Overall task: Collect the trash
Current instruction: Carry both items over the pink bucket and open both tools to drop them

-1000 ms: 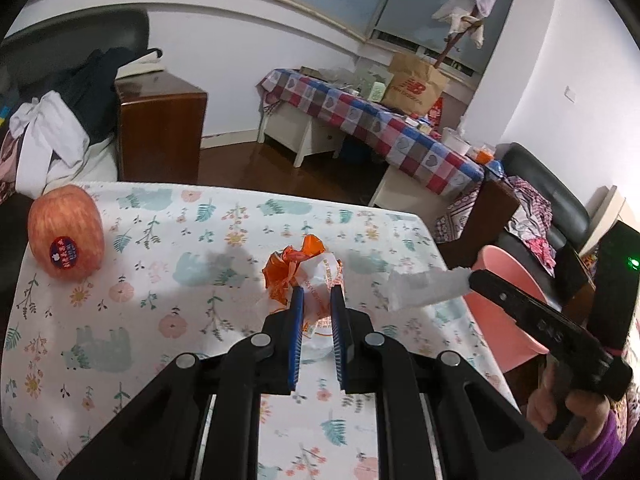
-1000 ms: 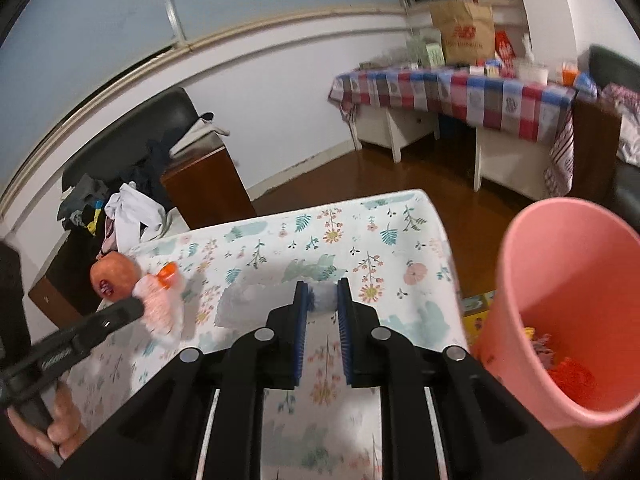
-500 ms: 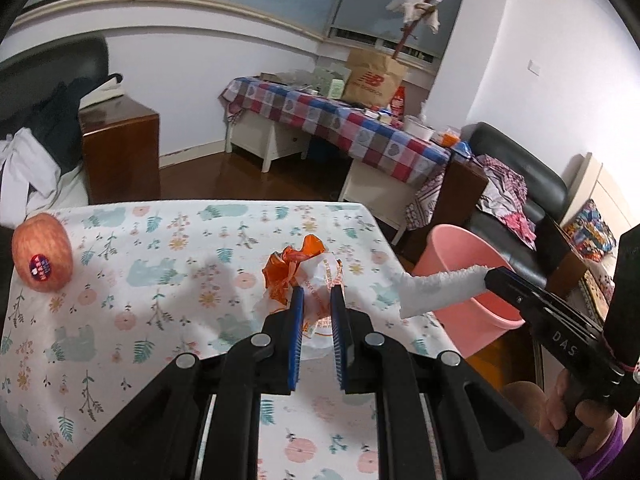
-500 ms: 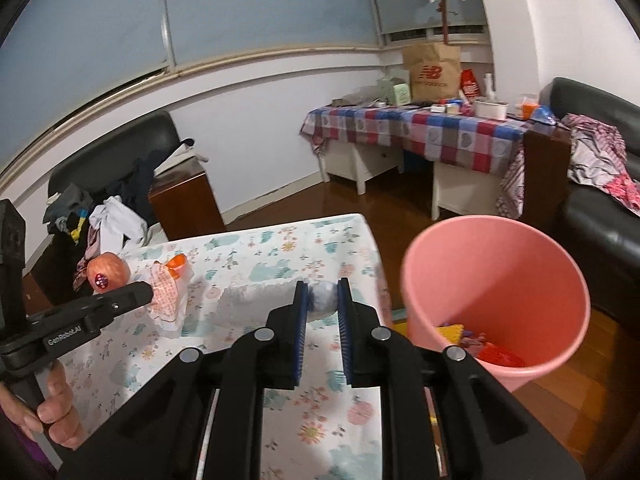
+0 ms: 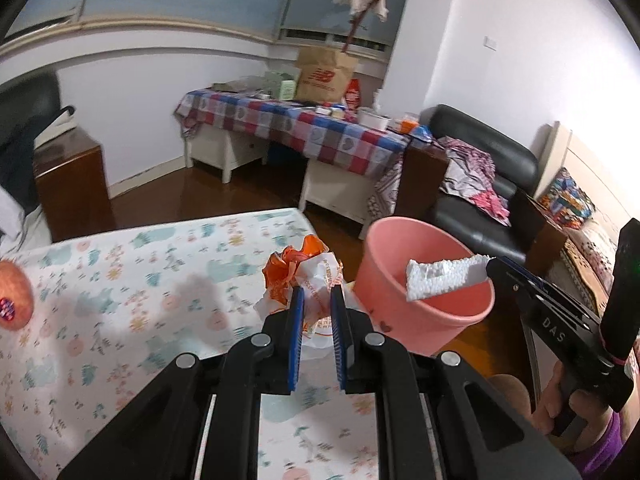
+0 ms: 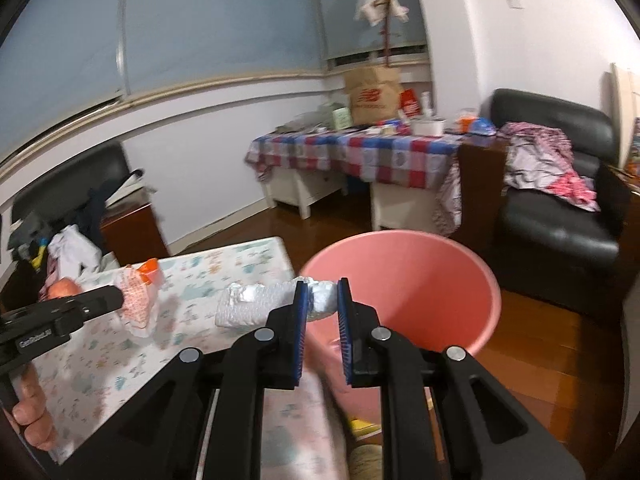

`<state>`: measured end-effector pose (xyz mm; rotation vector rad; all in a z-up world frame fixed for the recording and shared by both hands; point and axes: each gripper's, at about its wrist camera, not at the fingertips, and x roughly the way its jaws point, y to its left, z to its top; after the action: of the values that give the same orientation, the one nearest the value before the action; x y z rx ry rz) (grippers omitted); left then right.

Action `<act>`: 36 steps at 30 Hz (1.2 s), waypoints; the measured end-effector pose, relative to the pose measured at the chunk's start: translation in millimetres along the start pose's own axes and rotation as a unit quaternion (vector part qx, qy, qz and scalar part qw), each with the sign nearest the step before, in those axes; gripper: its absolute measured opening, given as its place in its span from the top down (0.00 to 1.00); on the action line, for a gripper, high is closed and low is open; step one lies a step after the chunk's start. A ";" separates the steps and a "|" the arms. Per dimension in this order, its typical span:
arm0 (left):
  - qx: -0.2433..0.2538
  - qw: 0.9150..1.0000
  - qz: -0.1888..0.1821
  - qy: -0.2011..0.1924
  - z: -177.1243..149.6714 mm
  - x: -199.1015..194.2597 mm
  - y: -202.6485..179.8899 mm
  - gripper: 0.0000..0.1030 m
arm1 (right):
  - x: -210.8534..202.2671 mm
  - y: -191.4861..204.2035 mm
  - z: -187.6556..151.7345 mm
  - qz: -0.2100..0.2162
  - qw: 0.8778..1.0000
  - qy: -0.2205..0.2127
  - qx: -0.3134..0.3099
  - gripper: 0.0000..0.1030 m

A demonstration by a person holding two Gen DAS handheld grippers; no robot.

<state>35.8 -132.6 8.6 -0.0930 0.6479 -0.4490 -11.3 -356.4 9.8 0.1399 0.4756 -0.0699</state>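
Left gripper [image 5: 316, 300]: jaws pinched on the wrapper [image 5: 304, 280], a crumpled orange-and-white wad that sticks out ahead of the tips, held above the table [image 5: 120, 280] near its right edge. The bin [image 5: 424, 292] sits just right of the tips, past the table edge, on the floor.

Right gripper [image 6: 322, 300]: jaws clamped on 1 end of the foam [image 6: 260, 304], a white strip. The rest juts out to the left. In the left view the foam's free end hangs over the bin's mouth; in the right view the tips sit at the near-left rim, bin interior directly ahead.

Apple [image 5: 12, 300] at the table's left edge, well apart from both tools.
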 end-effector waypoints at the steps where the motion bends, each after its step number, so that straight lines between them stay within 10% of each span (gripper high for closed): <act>1: 0.003 1.000 -0.004 0.000 1.6 2.3 -5.4 0.88 | -2.0 -5.6 0.8 -0.009 1.000 -0.004 0.003 0.85; 21: 0.068 0.994 -0.082 0.023 20.0 59.4 -106.6 0.88 | 4.7 -68.2 -3.0 -0.113 0.993 -0.016 0.021 0.85; 36: 0.065 0.992 -0.085 0.069 17.4 106.9 -114.6 0.86 | 29.6 -71.7 -9.8 -0.102 0.994 0.015 0.029 0.85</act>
<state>78.7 -282.9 -12.2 0.0063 0.7472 -0.6658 3.4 -426.7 -20.9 0.1489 0.5162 -0.2815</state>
